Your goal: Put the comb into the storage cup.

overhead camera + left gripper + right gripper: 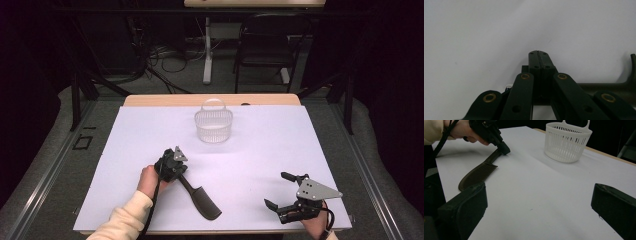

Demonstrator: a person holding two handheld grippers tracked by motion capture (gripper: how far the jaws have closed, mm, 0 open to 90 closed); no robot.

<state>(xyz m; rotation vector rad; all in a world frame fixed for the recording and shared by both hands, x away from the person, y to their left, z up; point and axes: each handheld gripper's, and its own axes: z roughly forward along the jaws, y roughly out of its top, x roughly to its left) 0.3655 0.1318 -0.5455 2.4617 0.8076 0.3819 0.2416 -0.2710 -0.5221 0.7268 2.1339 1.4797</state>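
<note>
Left hand-held gripper [176, 169] touches comb [202, 198] handle.

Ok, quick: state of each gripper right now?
Left gripper: jaws shut together, nothing between them, tip at the dark comb's handle.
Right gripper: open, holding nothing, apart from the comb.

Comb [200, 196] lies on table [260, 150] (basket [213, 126] well behind).

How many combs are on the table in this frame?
1. A single dark comb lies flat on the white sheet, near the front edge; the left hand-held gripper rests at the tip of its handle. The basket appears empty.
</note>
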